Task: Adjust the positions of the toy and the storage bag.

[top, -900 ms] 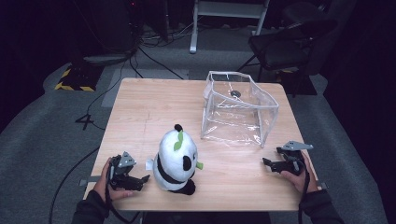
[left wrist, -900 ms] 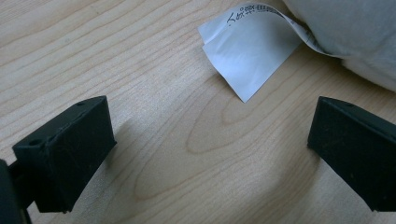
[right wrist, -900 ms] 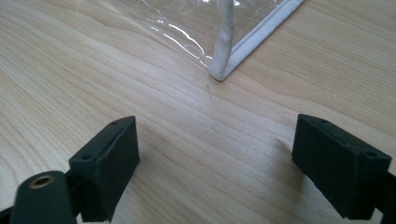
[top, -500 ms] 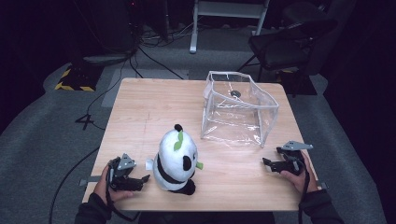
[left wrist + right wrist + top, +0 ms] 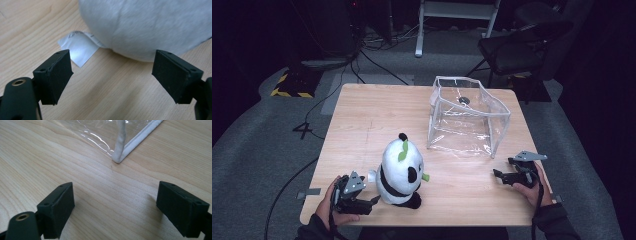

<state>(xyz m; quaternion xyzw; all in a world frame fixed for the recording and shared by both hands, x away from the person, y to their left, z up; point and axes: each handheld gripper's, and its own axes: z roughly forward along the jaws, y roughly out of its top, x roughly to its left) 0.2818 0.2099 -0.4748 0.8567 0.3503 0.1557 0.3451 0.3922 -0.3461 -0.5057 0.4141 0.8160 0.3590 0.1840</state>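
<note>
- A stuffed panda (image 5: pixel 401 172) is sitting upright near the front edge of the wooden table (image 5: pixel 377 115), its white body filling the top of the left gripper view
- The left gripper (image 5: pixel 371 201) is lying low just beside the panda's base, its jaws standing wide with bare wood between them, not touching the toy
- A white fabric tag (image 5: pixel 79 47) is sticking out from under the panda, lying flat on the wood
- The right gripper (image 5: pixel 497 173) is resting near the front right corner, jaws spread wide and holding nothing
- A clear plastic box (image 5: pixel 467 117) is standing behind it, its white-trimmed corner (image 5: pixel 118 157) showing ahead of the right jaws
</note>
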